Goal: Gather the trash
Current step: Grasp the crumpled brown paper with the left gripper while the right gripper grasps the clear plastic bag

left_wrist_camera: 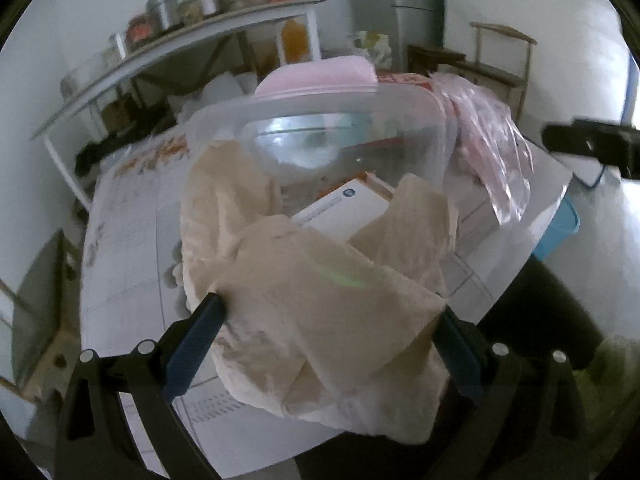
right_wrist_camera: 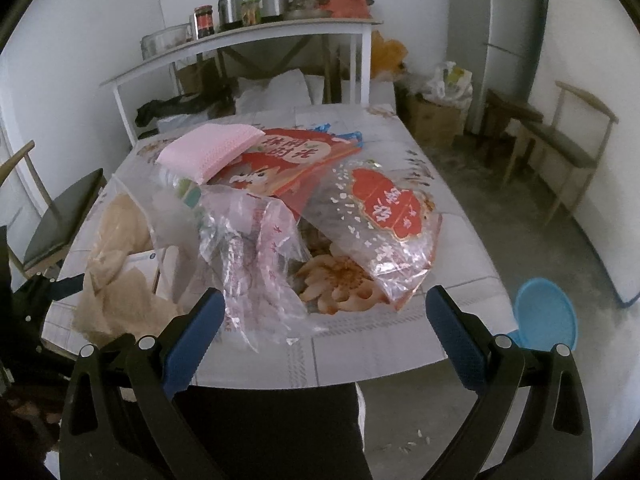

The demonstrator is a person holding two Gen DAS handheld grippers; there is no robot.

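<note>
A crumpled beige paper wad (left_wrist_camera: 320,312) lies at the near edge of the table (left_wrist_camera: 128,240). My left gripper (left_wrist_camera: 326,308) is open, one finger on each side of the wad and touching it. Behind the wad are a clear plastic container (left_wrist_camera: 400,120) and a white box (left_wrist_camera: 344,208). In the right wrist view the beige wad (right_wrist_camera: 116,280) is at the table's left edge, with the left gripper (right_wrist_camera: 74,284) beside it. My right gripper (right_wrist_camera: 322,296) stands open over the front edge, holding nothing. A clear bag with pink print (right_wrist_camera: 256,248) lies just ahead of its left finger.
A red-labelled clear bag (right_wrist_camera: 384,232), a red package (right_wrist_camera: 288,160) and a pink cloth (right_wrist_camera: 208,148) cover the table's middle. A blue basin (right_wrist_camera: 546,316) sits on the floor at right. Chairs (right_wrist_camera: 56,216) flank the table, and a loaded white shelf table (right_wrist_camera: 248,36) stands behind.
</note>
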